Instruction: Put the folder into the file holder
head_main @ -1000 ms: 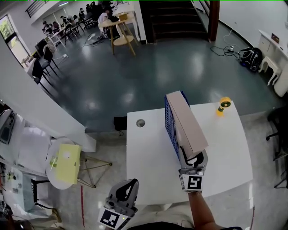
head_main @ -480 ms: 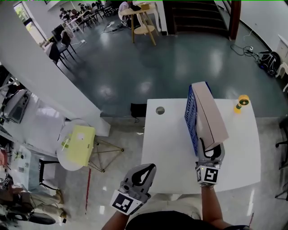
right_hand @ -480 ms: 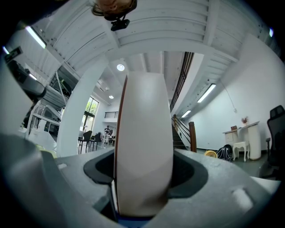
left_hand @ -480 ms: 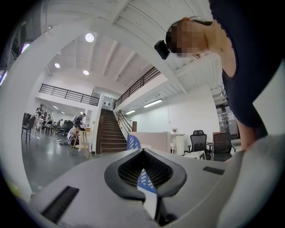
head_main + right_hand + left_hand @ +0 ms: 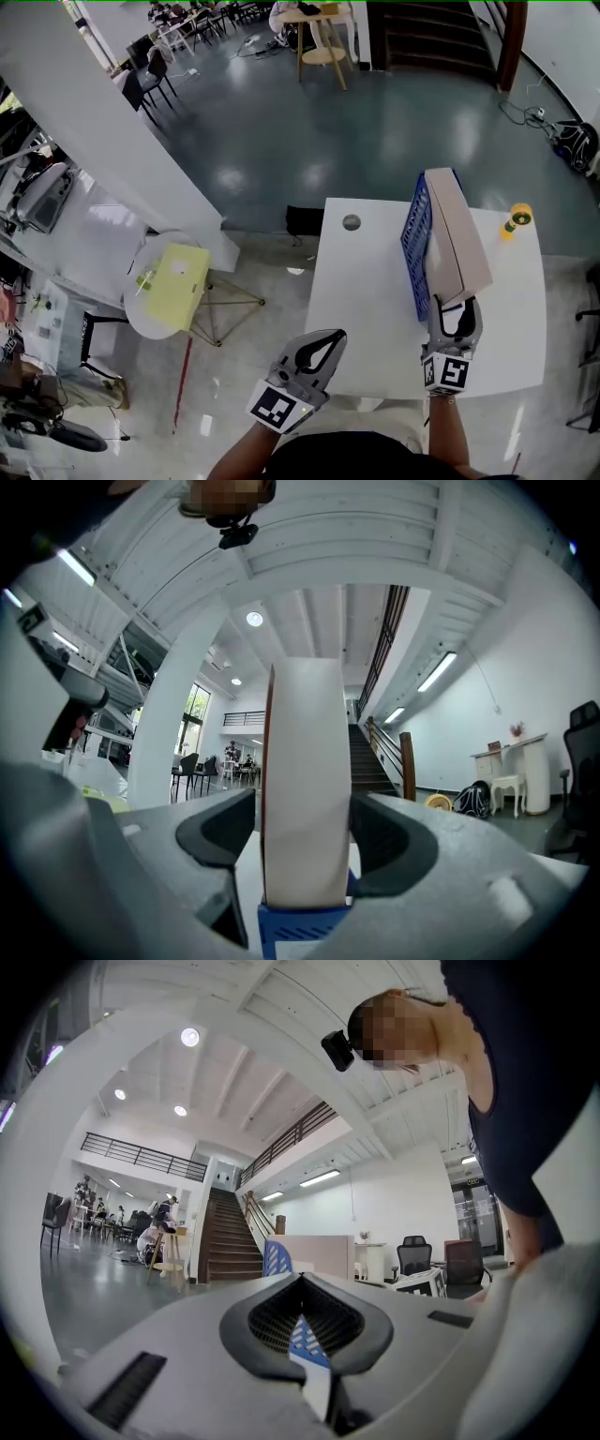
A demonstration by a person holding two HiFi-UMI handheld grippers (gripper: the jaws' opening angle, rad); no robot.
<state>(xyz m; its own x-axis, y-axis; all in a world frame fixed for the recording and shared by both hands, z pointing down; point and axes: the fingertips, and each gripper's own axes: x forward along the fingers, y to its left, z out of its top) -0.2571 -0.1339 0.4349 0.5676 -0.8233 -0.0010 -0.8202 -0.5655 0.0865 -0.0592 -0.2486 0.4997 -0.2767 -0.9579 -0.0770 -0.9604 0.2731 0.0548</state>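
Between the earlier frames and this one the head camera has swung, so the tabletop now sits further right in the head view. The left hand-held gripper has come up closer to the tabletop's near-left corner. The folder and the holder keep the same places against each other.

The right hand-held gripper is clamped on the near end of the beige folder. Its own view shows the folder standing on edge, filling the gap between the jaws. The folder's long axis runs straight away from that gripper, from near to far. The blue file holder lies parallel to it, with its slotted wall touching the folder's left face. A blue lip also shows just under the folder's near end in the right gripper view. From that I judge the folder is at least partly inside the holder, though how deep it sits I cannot tell.

The coming move turns on keeping the folder lined up with the holder's length while it settles and is let go. The right hand is the one on the job. The left hand-held gripper has its jaws together on nothing. It hovers off the near-left edge, well apart from both things.

By count there is one folder, one file holder, two hand-held grippers, and one small yellow object at the far right of the tabletop.
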